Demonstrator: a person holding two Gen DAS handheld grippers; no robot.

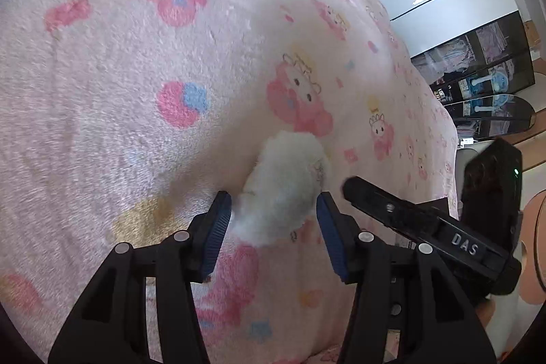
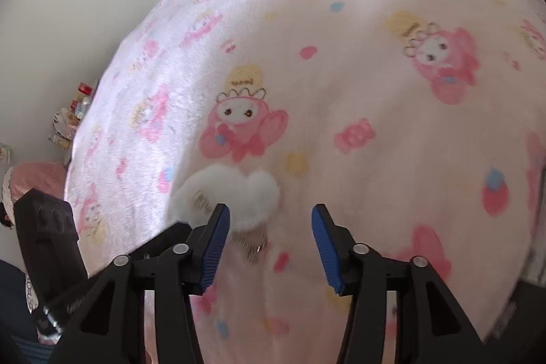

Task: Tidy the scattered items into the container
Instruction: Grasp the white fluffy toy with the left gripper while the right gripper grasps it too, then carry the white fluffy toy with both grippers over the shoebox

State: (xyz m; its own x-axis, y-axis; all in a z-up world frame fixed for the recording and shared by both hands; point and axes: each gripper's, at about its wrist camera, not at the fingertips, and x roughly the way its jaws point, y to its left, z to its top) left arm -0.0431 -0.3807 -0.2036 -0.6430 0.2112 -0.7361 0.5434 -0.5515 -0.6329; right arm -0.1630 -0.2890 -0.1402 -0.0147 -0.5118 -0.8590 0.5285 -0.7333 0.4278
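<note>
A pink cartoon blanket (image 1: 136,74) covers the bed. On it lies one white fluffy toy (image 1: 279,190) — its long axis seemingly running away from the left tongs (image 1: 273,220), wide and empty, straddling its near end. Right tongs (image 2: 269,227), also wide, sit just right of it.

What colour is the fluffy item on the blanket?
White; the fluffy item shows best in the left wrist view, between the open left gripper's fingers.

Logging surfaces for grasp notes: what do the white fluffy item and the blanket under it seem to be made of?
White fluffy item: looks like long-pile plush or faux fur, matte; its outline is fuzzy and wispy. What it is stays unclear.
Pink cartoon-print blanket: looks like short-pile fleece, with a soft nap and a faint sheen where light strikes it.
</note>
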